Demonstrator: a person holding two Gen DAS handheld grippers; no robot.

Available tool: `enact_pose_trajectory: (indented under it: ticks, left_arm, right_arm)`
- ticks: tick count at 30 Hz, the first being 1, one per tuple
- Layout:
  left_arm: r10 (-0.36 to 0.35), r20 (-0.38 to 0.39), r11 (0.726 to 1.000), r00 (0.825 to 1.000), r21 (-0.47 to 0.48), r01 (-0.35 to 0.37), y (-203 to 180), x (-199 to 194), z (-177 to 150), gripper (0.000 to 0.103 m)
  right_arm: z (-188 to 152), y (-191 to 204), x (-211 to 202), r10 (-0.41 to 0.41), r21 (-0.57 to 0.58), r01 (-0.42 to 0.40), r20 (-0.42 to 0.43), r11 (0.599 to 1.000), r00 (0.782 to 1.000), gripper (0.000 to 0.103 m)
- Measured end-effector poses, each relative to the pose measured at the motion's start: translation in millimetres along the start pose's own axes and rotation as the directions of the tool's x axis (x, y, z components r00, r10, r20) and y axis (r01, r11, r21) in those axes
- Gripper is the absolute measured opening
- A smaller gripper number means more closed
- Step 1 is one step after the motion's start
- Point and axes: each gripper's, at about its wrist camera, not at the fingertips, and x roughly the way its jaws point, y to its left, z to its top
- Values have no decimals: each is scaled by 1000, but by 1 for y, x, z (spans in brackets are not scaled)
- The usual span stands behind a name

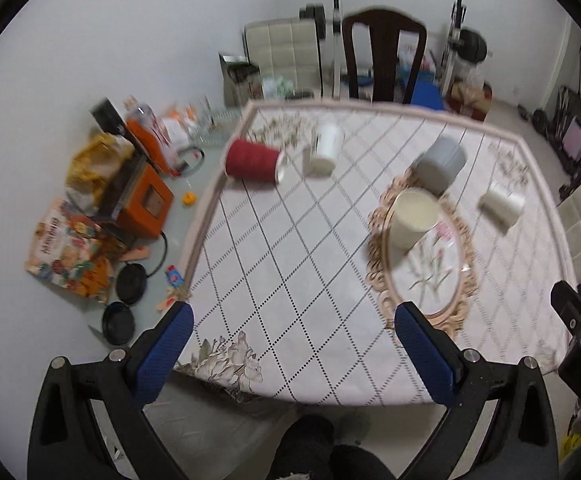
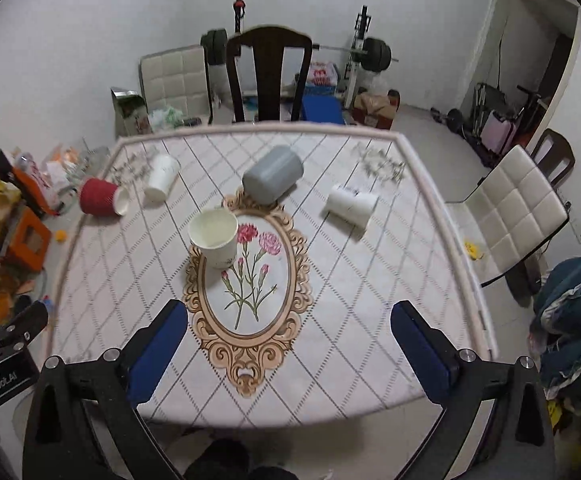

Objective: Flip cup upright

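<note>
Several cups are on the patterned table (image 2: 370, 280). A cream paper cup (image 2: 214, 238) (image 1: 414, 218) stands upright by the floral oval. A grey cup (image 2: 273, 174) (image 1: 440, 166), a red cup (image 2: 100, 197) (image 1: 252, 160), a white cup (image 2: 161, 178) (image 1: 324, 148) and another white cup (image 2: 351, 205) (image 1: 501, 202) lie on their sides. My left gripper (image 1: 290, 314) is open and empty above the table's near left edge. My right gripper (image 2: 289, 312) is open and empty above the near edge, well short of all the cups.
A dark wooden chair (image 2: 268, 76) stands at the far side, a white padded chair (image 2: 510, 216) at the right. Boxes, pans and clutter (image 1: 110, 216) lie on the floor to the left. Weights and a barbell rack (image 2: 364, 52) stand at the back.
</note>
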Motion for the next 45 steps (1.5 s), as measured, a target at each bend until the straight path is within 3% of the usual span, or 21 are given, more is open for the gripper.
enact_pose_trajectory:
  ticks: [9,17,28,45]
  left_arm:
    - [-39,94,999,995,-14,40,6,-81,-3,103]
    - [-56,138,998,989,-7,57,12,-109,-2,103]
    - [-45,158,999,986,-8,46,25,-112,-1,103]
    - [-75,48,997,996,20,74,22,-90,-10,103]
  right_arm:
    - [5,-20,-99,28,-5,-27,59,1000,998,103]
    - [9,-22,-148,21,7,-22,115,1000,993,103]
    - [8,-13,-157,11,19,-13,122,1000,992,103]
    - [2,-9,-138,-2,0,2,52,1000,999,103]
